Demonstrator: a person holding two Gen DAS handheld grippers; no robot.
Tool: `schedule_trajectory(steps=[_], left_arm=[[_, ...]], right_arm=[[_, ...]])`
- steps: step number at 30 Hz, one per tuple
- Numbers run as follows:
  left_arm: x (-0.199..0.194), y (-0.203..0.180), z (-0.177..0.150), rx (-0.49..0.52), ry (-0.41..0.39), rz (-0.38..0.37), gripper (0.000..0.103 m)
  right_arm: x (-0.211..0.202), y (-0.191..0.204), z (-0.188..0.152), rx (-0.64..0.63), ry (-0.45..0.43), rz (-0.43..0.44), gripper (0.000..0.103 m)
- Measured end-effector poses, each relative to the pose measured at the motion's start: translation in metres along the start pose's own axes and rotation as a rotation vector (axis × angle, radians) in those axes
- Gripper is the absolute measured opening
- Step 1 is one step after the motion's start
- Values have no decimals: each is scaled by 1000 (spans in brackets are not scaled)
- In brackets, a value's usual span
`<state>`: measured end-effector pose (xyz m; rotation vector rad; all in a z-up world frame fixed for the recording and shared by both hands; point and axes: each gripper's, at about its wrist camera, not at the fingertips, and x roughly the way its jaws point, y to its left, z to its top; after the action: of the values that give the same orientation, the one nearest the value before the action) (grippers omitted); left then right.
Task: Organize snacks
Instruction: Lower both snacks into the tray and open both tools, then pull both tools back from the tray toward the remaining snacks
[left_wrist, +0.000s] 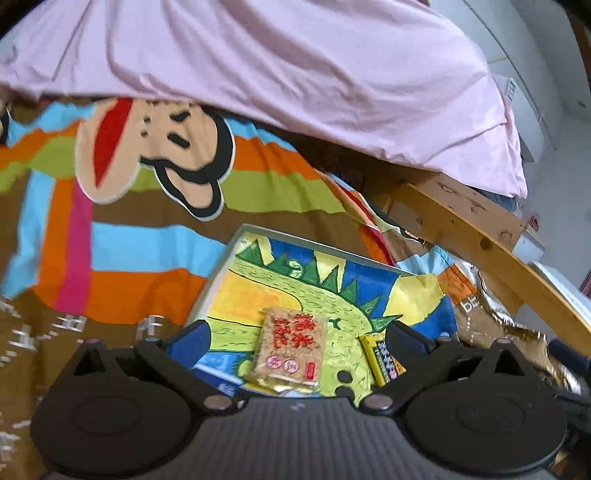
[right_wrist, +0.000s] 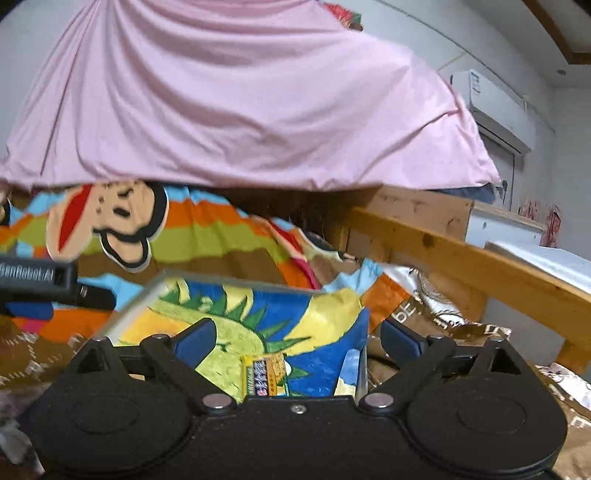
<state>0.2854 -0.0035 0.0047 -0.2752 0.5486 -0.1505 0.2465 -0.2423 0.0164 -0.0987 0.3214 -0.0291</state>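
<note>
A shallow box (left_wrist: 258, 280) painted with a green dinosaur lies on the bed. Inside it are a brown cracker packet (left_wrist: 290, 345) with red characters and, to its right, a yellow packet (left_wrist: 382, 356). My left gripper (left_wrist: 299, 336) hovers above them, open, with nothing between its blue pads (left_wrist: 192, 336). The right wrist view shows the same box (right_wrist: 325, 321) and the yellow packet (right_wrist: 264, 376) lying flat below my right gripper (right_wrist: 298, 341), which is also open and holds nothing. The left gripper (right_wrist: 37, 280) pokes in at that view's left edge.
A striped bedspread (left_wrist: 129, 258) with a cartoon monkey covers the bed. Pink cloth (left_wrist: 295, 74) hangs over the back. A wooden bed rail (left_wrist: 480, 236) runs along the right, with crinkled brown and foil bags (left_wrist: 491, 321) beside the box. An air conditioner (right_wrist: 498, 107) is on the wall.
</note>
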Motion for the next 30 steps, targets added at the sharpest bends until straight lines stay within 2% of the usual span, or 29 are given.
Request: schedule_trajectory(steps=[5,9,13,24,30], left_arm=[[-47,-8,-4,34,-46,53,102],[-79,-13,-13,35,-70,66,103],[-110,-17,-30,88,-100,96,103],[-164,-28,-75,178,-80,142,103],[-179,-20,-101,153,12,180,103]], right_arm=[[-39,-8,9,38,-43,24,102],[-69,-12,10,66,-43,51,102],[-97,-13,5,62,-41,72,102],[-158,-7,-20,60,-6,96,102],[-181,-4,-35,60,36,105,102]])
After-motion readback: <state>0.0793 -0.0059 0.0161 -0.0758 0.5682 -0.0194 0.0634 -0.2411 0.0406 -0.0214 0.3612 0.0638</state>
